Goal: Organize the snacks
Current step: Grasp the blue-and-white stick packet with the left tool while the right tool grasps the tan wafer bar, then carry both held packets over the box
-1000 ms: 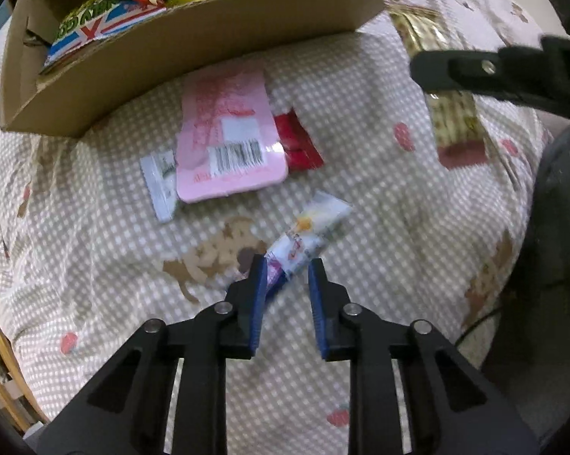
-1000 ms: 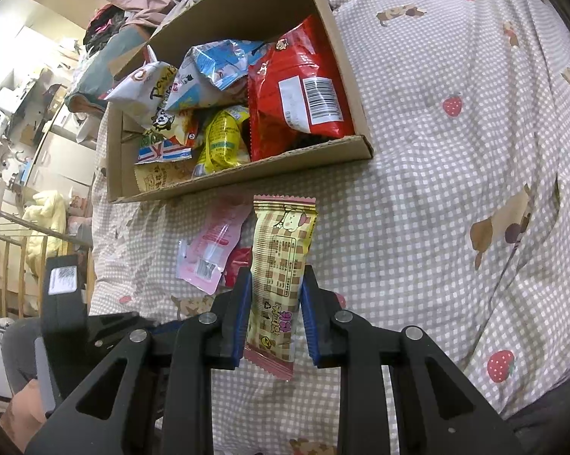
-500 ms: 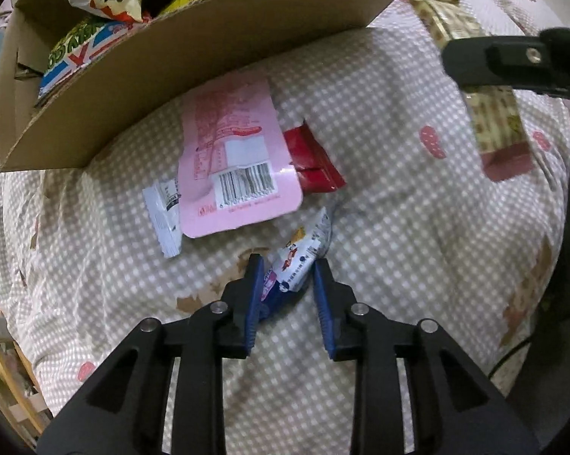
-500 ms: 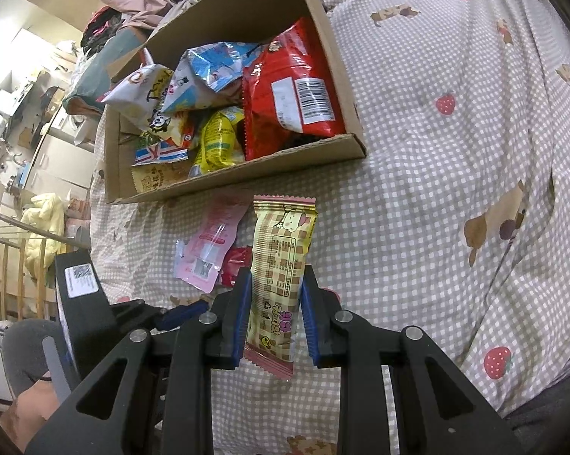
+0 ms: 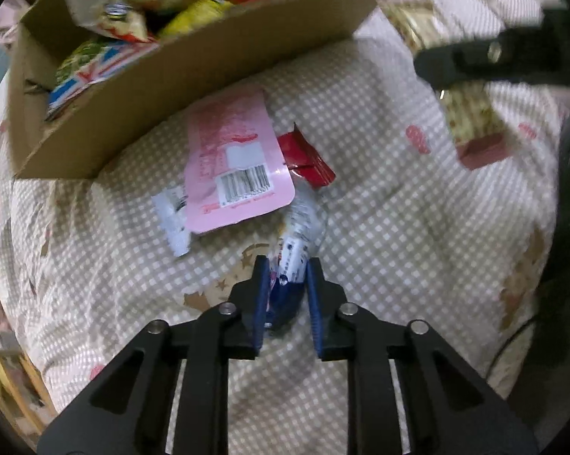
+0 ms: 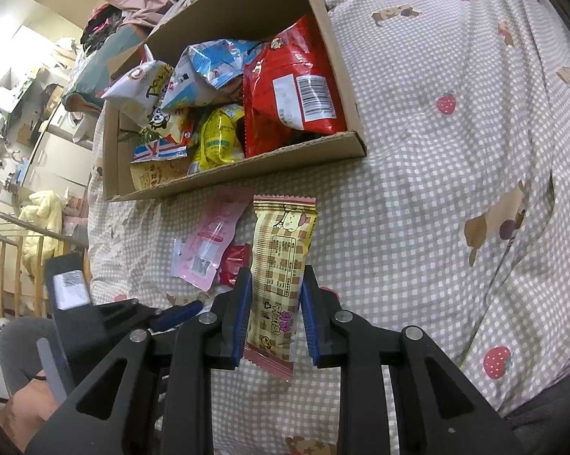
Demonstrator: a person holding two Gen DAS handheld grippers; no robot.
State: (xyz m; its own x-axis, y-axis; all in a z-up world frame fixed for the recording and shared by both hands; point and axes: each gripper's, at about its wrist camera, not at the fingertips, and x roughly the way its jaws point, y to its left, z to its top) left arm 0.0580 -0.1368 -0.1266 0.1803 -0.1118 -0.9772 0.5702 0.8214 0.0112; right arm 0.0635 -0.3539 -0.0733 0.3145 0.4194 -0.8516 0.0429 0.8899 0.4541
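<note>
We have the left gripper (image 5: 284,284) clamped on the small white-and-blue sachet (image 5: 298,240), its jaws just closed, lifting it off the checked bedspread (image 5: 399,208) beside the pink packet (image 5: 235,167). The right gripper (image 6: 276,295) pinches the beige wafer bar (image 6: 281,261) mid-length below the cardboard box (image 6: 345,87). Both wrappers look light, limp and slick, so we judge a mid-body hold safest.

Dim indoor light; left view motion-blurred, both fisheye-warped at edges.

Open checked bedsheet (image 6: 455,197) right of the cardboard box (image 6: 247,178). Between box wall and grippers, cluttered: pink packet (image 5: 235,163), red wrapper (image 5: 307,159), white sachet (image 5: 173,220). Box itself heaped with snack bags (image 6: 292,87), little room inside.
</note>
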